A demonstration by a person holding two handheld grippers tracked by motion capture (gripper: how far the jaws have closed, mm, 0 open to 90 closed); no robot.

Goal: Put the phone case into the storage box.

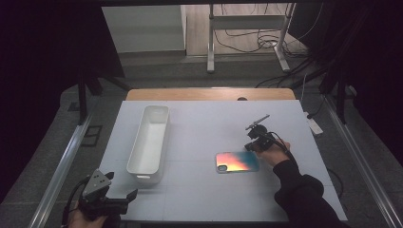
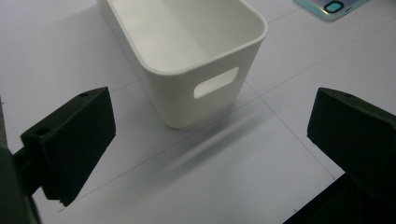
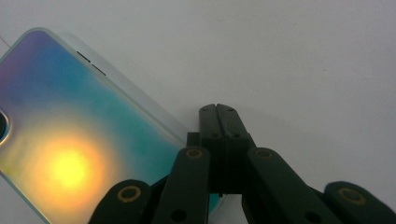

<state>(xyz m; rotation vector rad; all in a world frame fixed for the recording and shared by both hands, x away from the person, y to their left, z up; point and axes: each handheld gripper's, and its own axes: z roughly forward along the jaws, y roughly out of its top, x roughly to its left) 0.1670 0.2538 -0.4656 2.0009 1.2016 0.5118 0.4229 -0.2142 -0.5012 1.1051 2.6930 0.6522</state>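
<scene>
The right claw (image 1: 253, 145) was clenched, its two jaws pressed flat together with nothing between them, at the right-hand short edge of an iridescent phone case (image 1: 237, 161) lying flat on the pale counter (image 1: 204, 199). In the right gripper view the closed jaws rose over the corner of the case (image 3: 70, 154); whether they touched it could not be told. The left claw (image 1: 124, 198) was released, jaws spread wide and empty, held low at the near left corner of the counter. Just ahead of it stood a long white bin (image 1: 149, 142), empty, its handle slot (image 2: 215, 82) facing the left gripper view. The bin sat well apart from the case, with bare counter between them.
</scene>
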